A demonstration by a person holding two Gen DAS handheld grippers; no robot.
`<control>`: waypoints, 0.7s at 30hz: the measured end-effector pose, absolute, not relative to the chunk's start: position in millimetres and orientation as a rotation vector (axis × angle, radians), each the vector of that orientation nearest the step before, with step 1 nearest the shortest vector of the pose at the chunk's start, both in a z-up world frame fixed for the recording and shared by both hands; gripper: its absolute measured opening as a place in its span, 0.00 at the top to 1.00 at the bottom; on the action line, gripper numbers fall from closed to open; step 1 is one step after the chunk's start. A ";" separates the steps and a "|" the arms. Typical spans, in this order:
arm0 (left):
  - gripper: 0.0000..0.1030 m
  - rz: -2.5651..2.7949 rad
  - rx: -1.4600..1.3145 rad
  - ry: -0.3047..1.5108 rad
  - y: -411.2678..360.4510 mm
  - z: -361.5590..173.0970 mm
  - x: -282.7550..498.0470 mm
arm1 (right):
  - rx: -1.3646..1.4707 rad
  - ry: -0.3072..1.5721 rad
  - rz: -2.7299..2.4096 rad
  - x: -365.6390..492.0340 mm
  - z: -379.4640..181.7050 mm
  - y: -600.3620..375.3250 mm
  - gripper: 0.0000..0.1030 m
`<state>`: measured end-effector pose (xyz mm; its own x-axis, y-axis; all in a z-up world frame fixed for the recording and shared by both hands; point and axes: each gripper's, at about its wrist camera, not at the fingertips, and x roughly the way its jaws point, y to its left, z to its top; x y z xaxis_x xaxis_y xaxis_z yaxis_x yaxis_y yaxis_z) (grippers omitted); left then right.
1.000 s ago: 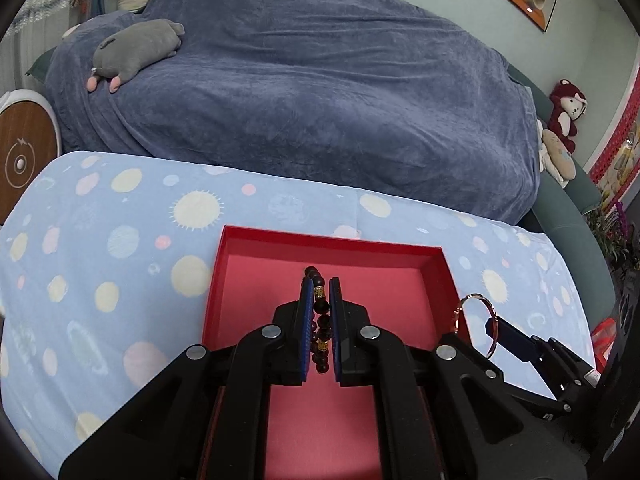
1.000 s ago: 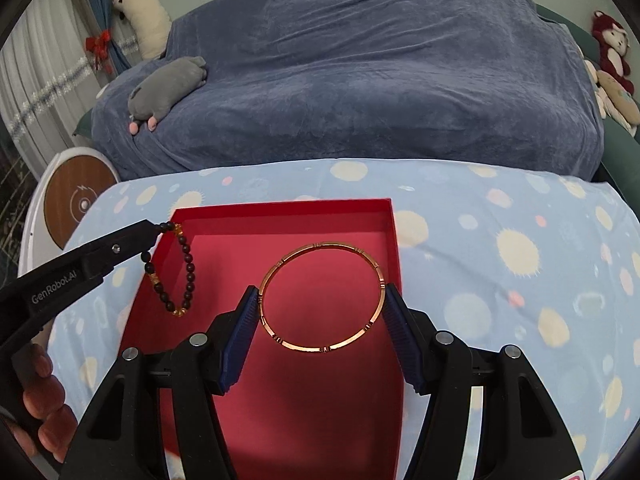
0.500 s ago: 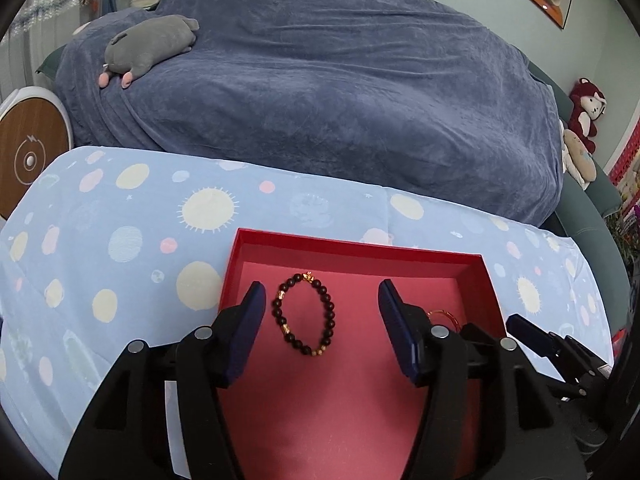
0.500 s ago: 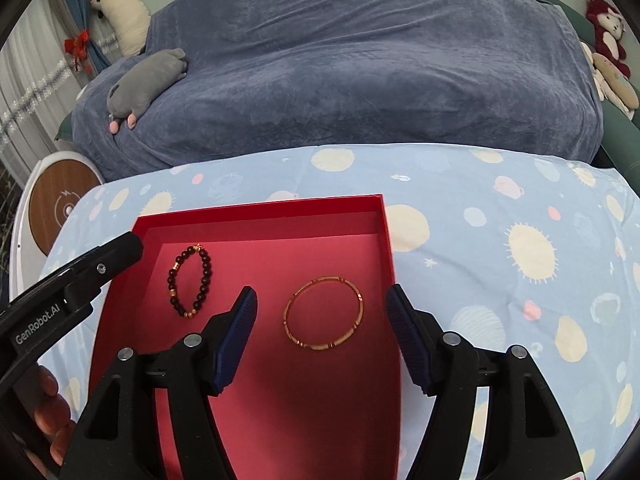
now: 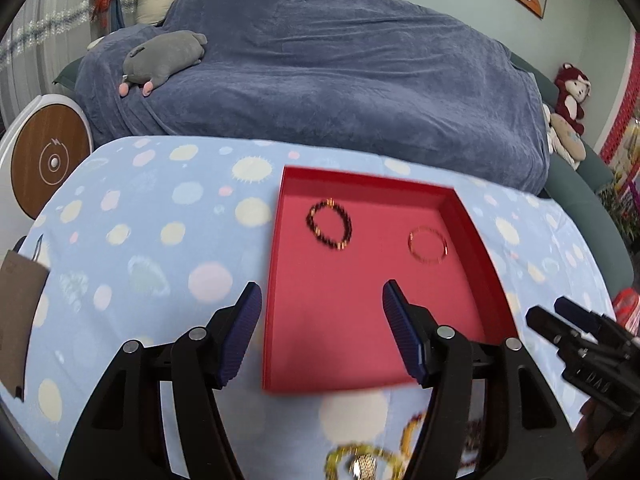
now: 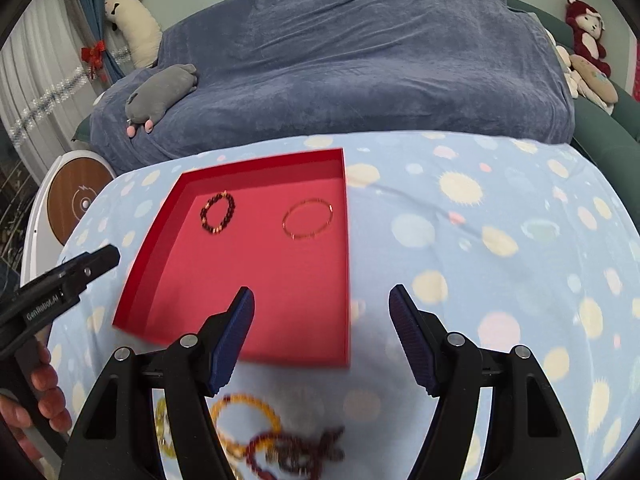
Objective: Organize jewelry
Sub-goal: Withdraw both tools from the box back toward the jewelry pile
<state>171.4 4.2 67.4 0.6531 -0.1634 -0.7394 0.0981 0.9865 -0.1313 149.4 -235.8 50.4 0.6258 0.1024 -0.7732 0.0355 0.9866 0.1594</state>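
Note:
A red tray [image 5: 472,220] [image 6: 160,220] lies on the spotted blue cloth. In it lie a dark bead bracelet [image 5: 329,224] [image 6: 217,213] at the left and a thin gold bangle [image 5: 427,245] [image 6: 308,218] at the right. My left gripper [image 5: 320,332] is open and empty above the tray's near left edge. My right gripper [image 6: 322,334] is open and empty above the tray's near right corner. Several loose bracelets [image 6: 256,436] [image 5: 372,456] lie on the cloth in front of the tray, blurred.
A sofa under a blue blanket [image 5: 320,72] runs behind the table, with a grey plush toy [image 5: 164,58] on it. A round white and wood device [image 5: 48,160] stands at the left. A brown card [image 5: 18,308] lies at the left edge of the table.
Both grippers opened and let go: the bead bracelet and the gold bangle now lie in the tray. Both grippers have since pulled back toward the near edge, and loose bracelets came into view.

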 end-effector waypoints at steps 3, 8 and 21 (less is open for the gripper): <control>0.42 -0.147 -0.082 0.875 7.0 58.0 143.7 | 0.159 0.910 0.031 121.1 46.0 -235.5 0.35; 0.42 -0.135 -0.123 0.938 14.3 38.2 106.8 | 0.148 0.941 0.024 80.9 33.9 -230.9 0.35; 0.42 -0.113 -0.129 1.030 20.6 -5.4 39.9 | 0.139 1.019 0.061 13.7 -2.5 -206.4 0.35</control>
<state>39.9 20.6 -5.4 0.5106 -0.1538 -0.8460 0.0330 0.9867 -0.1595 13.7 -206.4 -2.5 0.5238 0.1158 -0.8440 0.0140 0.9894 0.1444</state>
